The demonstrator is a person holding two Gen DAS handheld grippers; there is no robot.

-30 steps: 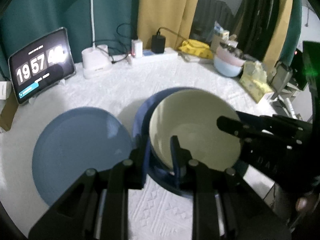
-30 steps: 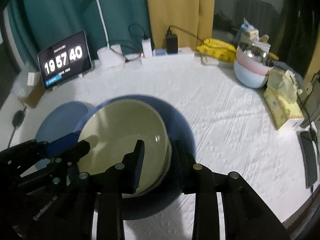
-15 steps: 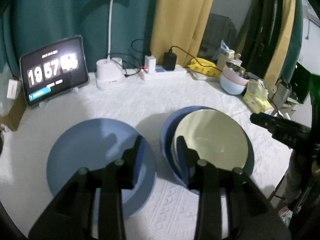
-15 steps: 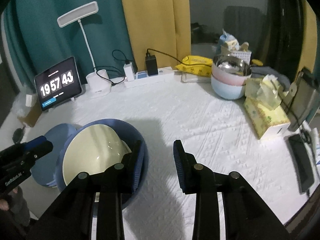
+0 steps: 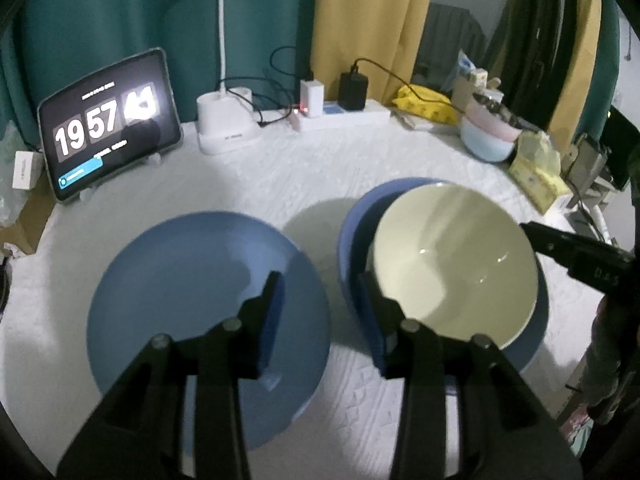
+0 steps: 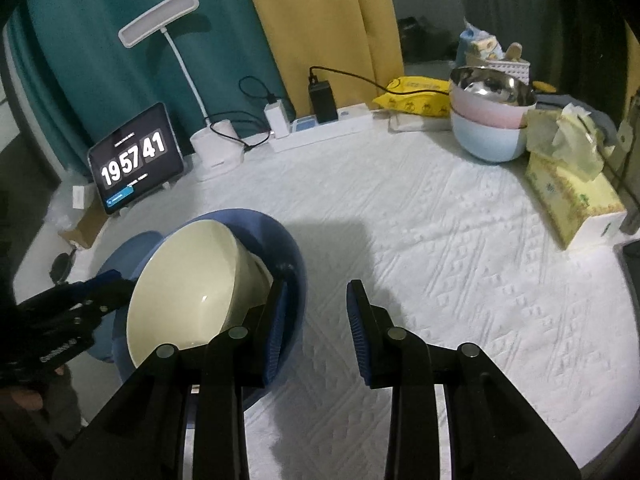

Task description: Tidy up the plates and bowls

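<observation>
White quilted cloth covers the bench (image 6: 460, 264), with teal and yellow curtains behind. My left tongs (image 5: 320, 308) and right tongs (image 6: 316, 308) both hang agape, gripping nothing. I judge the cream bowl (image 5: 452, 260) leans inside the blue bowl (image 5: 352, 232) for nesting; the blue plate (image 5: 192, 280) lies flat at its 9 o'clock. Only my right view shows the lamp head (image 6: 160, 16) and, I think, steel inside the stacked bowls (image 6: 488, 120).

Dim, soft-focus fisheye frames with dark vignetted corners; clock tablet (image 5: 108, 122) digits glare.
</observation>
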